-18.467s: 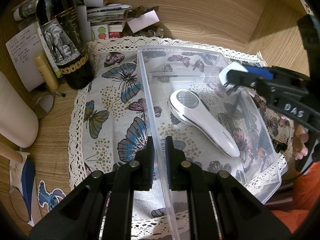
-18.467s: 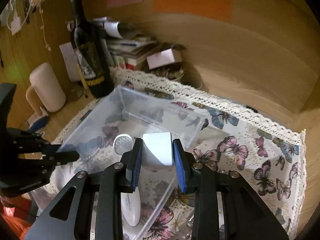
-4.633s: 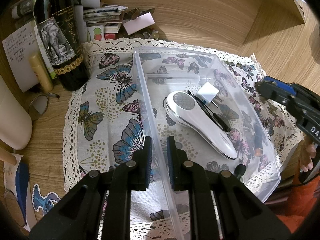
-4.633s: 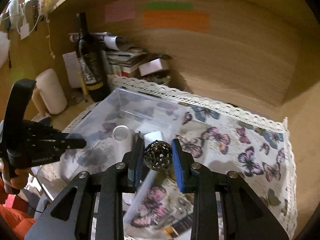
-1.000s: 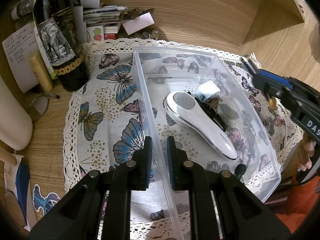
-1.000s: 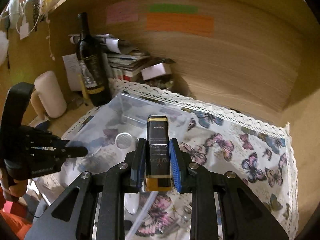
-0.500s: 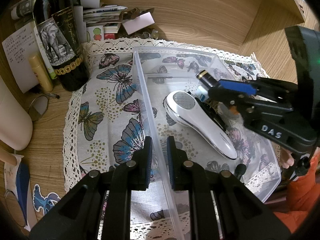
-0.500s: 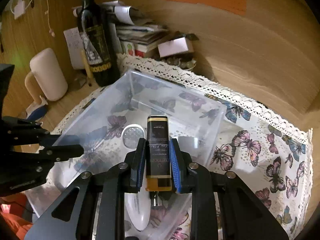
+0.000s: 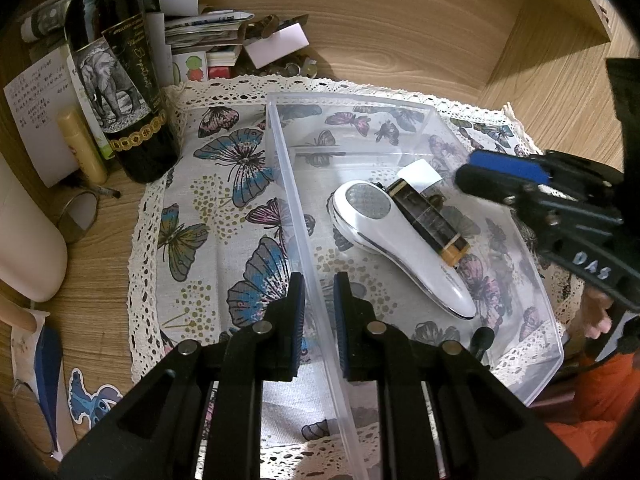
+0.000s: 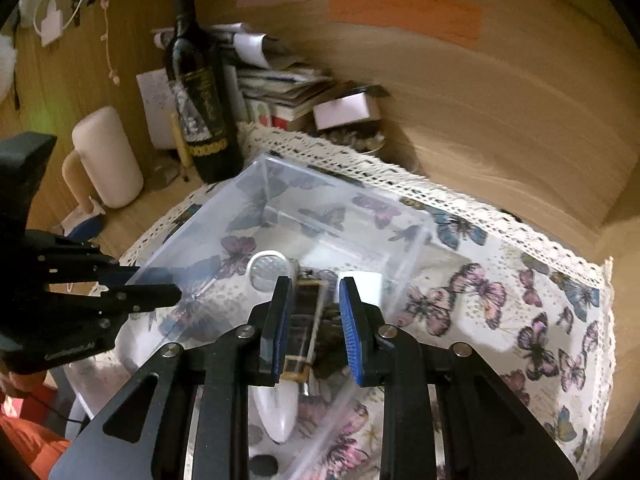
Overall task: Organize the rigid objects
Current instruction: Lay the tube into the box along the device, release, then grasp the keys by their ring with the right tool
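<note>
A clear plastic bin [image 9: 536, 304] sits on the butterfly cloth [image 9: 224, 208]. Inside lie a white handheld device [image 9: 404, 240], a dark perfume bottle [image 9: 432, 220] with a gold end, and a white block [image 9: 420, 174]. My left gripper [image 9: 318, 320] is shut on the bin's near wall. My right gripper [image 10: 314, 324] is open and empty, above the bin over the perfume bottle [image 10: 306, 320]; it also shows in the left wrist view [image 9: 516, 178]. The white device [image 10: 276, 408] and white block [image 10: 366, 284] show below it.
A dark wine bottle [image 9: 120, 80] stands at the back left beside a paper stack [image 9: 204, 36] and a cream tube [image 9: 82, 144]. A cream cylinder [image 10: 108, 156] stands at the left. Wooden walls enclose the back and right.
My right gripper has opened and let the perfume bottle go; it now lies in the bin beside the white device. The gripper has drawn back to the right. The left gripper has not moved.
</note>
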A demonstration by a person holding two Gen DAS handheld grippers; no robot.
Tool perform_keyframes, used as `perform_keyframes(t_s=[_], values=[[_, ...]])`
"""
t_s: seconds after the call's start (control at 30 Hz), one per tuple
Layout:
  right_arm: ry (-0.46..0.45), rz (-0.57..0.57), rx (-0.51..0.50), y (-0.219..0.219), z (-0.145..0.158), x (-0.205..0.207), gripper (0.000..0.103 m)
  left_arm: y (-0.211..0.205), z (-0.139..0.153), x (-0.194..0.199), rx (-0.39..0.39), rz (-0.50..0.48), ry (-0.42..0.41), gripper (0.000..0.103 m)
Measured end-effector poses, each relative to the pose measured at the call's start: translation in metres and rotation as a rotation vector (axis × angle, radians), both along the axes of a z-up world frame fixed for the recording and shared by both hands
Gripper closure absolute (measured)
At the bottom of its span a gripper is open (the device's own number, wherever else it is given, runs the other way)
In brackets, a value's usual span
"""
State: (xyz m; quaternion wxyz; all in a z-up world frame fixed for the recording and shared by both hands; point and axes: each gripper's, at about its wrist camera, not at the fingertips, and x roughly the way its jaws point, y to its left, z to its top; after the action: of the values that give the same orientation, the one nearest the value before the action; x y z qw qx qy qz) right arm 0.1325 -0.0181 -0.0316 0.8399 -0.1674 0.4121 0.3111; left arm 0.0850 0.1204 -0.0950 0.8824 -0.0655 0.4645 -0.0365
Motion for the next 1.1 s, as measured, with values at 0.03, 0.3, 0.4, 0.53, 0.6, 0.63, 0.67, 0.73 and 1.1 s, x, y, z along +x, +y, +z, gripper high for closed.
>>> perform_keyframes(t_s=[0.03,0.3,0.4,0.53,0.6,0.63,0.67,0.73,1.1], values=[[-0.004,-0.013,0.005,-0.005,0.003,-0.001,0.078,0.000,0.000,0.000,0.000,0.000,0.000,0.089],[-0.058,-0.135,0.006,-0.050,0.024,-0.010,0.074,0.000,0.000,0.000,0.002,0.000,-0.001,0.089],[-0.058,-0.191,-0.020,-0.070,0.022,-0.015,0.068,0.001,0.000,-0.001,0.001,-0.001,-0.001,0.089],[-0.015,-0.243,-0.038,-0.090,0.008,-0.021,0.062,0.000,0.000,0.000,0.003,-0.001,-0.001,0.089],[0.012,-0.258,-0.042,-0.095,0.000,-0.022,0.060,0.000,0.000,0.000,0.001,0.000,0.000,0.089],[0.036,-0.261,-0.045,-0.097,-0.008,-0.023,0.060,0.000,0.000,0.000,0.001,0.000,0.000,0.089],[0.048,-0.263,-0.046,-0.099,-0.012,-0.025,0.059,0.000,0.000,0.000,0.002,0.000,0.000,0.089],[0.083,-0.265,-0.054,-0.098,-0.024,-0.027,0.059,0.000,0.000,0.000,0.004,-0.001,-0.001,0.089],[0.136,-0.265,-0.105,-0.090,-0.069,-0.038,0.053,0.001,0.001,0.001,0.001,-0.001,0.002,0.089]])
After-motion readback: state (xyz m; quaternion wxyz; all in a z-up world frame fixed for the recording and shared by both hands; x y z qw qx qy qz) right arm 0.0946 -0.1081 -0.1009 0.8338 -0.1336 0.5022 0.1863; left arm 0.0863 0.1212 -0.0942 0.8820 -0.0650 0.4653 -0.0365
